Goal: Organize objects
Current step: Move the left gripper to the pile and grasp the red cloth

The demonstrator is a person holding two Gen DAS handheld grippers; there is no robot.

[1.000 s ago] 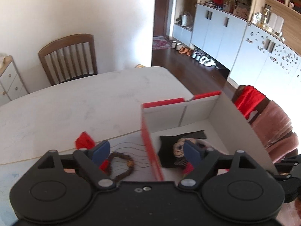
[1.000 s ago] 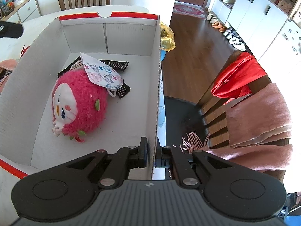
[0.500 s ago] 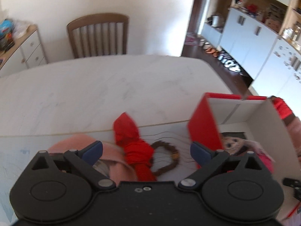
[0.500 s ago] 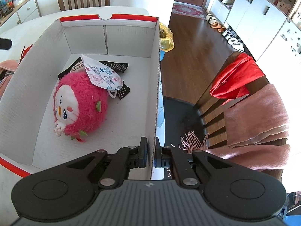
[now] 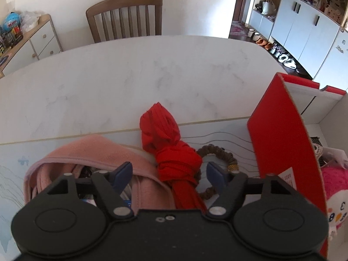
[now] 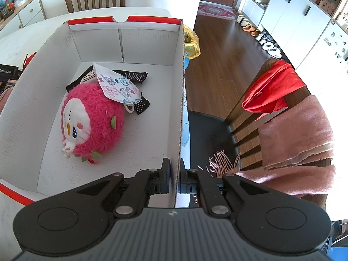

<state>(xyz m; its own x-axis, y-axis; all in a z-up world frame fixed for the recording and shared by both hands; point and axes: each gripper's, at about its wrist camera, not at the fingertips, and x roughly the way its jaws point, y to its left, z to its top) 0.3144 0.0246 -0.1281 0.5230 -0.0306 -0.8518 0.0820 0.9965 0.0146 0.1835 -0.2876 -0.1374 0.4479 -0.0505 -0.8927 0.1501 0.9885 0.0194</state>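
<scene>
A white marble-look table [image 5: 134,74] fills the room's middle, a slatted wooden chair [image 5: 125,18] against the pale wall [image 5: 184,4] — dark wood floor [image 6: 219,65] running toward sunlit white cabinets [image 6: 291,15].

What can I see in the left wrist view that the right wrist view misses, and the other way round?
Left wrist only: the left gripper, jaws open and just closing, around the knotted red cloth; a pink garment; a brown beaded loop.

Right wrist only: the right gripper shut on the box wall; a patterned face mask; black dotted fabric; a chair draped with cloths.

Both: the box and the pink plush toy.
</scene>
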